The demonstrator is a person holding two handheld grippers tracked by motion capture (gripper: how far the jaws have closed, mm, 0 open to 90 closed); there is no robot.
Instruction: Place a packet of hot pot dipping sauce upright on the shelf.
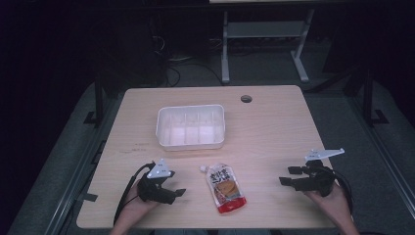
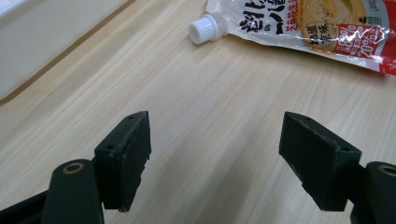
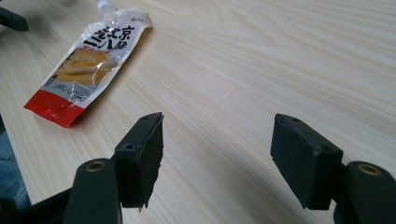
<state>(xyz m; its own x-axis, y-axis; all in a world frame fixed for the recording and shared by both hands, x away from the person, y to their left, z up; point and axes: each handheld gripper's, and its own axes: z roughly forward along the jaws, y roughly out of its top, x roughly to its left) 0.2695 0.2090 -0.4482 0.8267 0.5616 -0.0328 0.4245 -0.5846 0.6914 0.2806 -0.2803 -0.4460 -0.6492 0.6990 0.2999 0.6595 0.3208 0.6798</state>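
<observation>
While both of my hands rest at the near edge of the desk [image 1: 274, 127], the spouted pouch [image 1: 225, 188] lies flat on the wood between them, its white cap [image 1: 203, 169] pointing away from me toward the white tray [image 1: 191, 127] and its red bottom edge toward me.

My left tool [image 1: 177, 193] sits just left of the pouch, near it but not touching, jaws spread wide with nothing between them. In the left gripper view bare wood fills the gap between the two black jaws, and the pouch [image 2: 317, 28] lies ahead and to the right, its cap [image 2: 205, 30] nearest; a pale wall of the tray [image 2: 46, 42] runs along the upper left.

My right tool [image 1: 289, 175] is well apart from the pouch on the other side, jaws equally wide and holding nothing. In the right gripper view the pouch [image 3: 88, 60] lies off to the upper left, with open wood between it and the jaws.

The tray stands beyond the pouch, toward the middle of the desk, with low dividers visible inside. A round cable hole [image 1: 246, 99] sits near the far edge. Nothing lies between either tool and the pouch.
</observation>
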